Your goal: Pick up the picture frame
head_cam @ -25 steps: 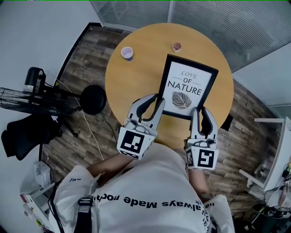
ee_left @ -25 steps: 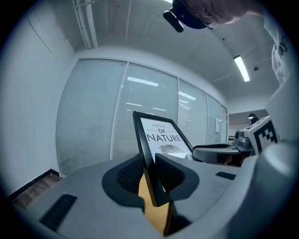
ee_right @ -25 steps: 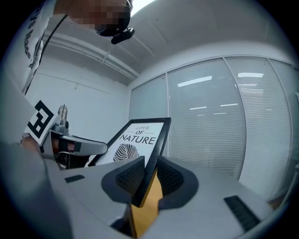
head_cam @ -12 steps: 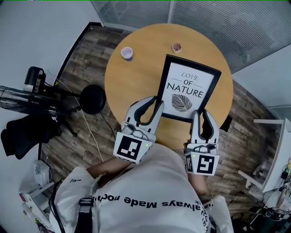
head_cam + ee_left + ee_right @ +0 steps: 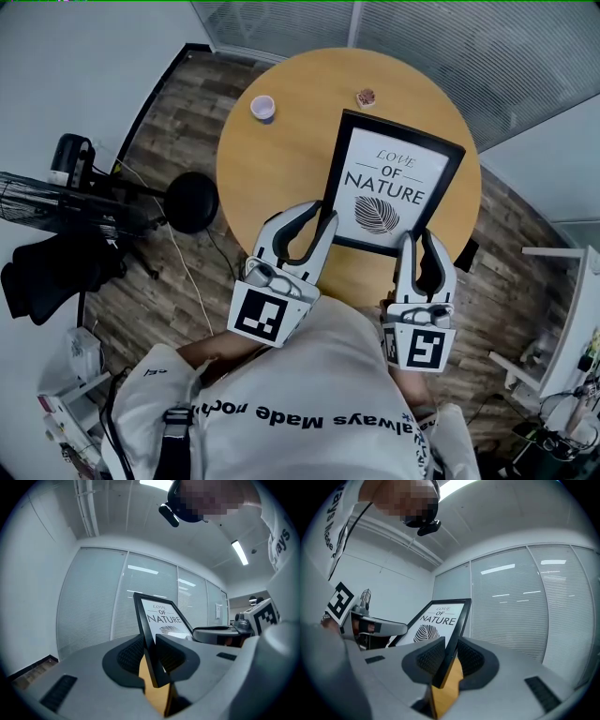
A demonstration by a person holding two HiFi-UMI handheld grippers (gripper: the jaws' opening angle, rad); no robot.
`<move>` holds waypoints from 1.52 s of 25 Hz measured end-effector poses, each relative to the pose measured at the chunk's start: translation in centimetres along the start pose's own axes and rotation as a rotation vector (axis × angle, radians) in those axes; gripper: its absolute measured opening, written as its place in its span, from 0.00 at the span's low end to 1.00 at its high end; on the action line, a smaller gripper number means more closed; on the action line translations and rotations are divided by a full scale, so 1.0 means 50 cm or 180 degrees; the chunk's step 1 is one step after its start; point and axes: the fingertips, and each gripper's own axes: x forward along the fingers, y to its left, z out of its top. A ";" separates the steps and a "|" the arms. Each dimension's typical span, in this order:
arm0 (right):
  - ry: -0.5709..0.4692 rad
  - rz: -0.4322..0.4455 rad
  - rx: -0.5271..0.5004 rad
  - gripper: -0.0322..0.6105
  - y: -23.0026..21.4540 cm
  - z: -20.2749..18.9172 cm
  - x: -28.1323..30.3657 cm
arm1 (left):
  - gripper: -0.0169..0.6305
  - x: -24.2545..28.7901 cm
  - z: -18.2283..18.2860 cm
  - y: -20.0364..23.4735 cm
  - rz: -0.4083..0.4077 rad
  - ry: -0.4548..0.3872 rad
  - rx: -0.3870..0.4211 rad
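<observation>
Left tongs [image 5: 314, 217] grip the picture frame [image 5: 389, 183] at its near-left corner | right tongs [image 5: 422, 242] grip its near-right corner | cup [image 5: 263, 108] on table [image 5: 272, 169], I can't see inside.

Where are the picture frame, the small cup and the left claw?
picture frame [image 5: 389, 183], head view, printed centre.
small cup [image 5: 263, 108], head view, its top.
left claw [image 5: 322, 208], head view, between its fingertips.

even, bright ceiling-strip lighting (heavy fisheye bending at edges), soft shadows, slight glare
</observation>
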 end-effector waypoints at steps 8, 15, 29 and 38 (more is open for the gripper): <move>-0.0089 -0.0014 -0.0008 0.20 0.005 0.027 -0.005 | 0.17 -0.011 0.024 -0.001 -0.0004 -0.0082 0.0022; -0.0136 -0.0019 -0.0007 0.20 0.008 0.038 -0.007 | 0.17 -0.015 0.029 0.001 -0.0005 -0.0093 0.0029; -0.0136 -0.0027 0.0013 0.20 0.006 0.038 -0.007 | 0.17 -0.014 0.027 -0.001 -0.0020 -0.0079 0.0009; -0.0135 -0.0021 0.0017 0.20 0.011 0.039 -0.006 | 0.17 -0.017 0.026 0.004 -0.0015 -0.0065 -0.0001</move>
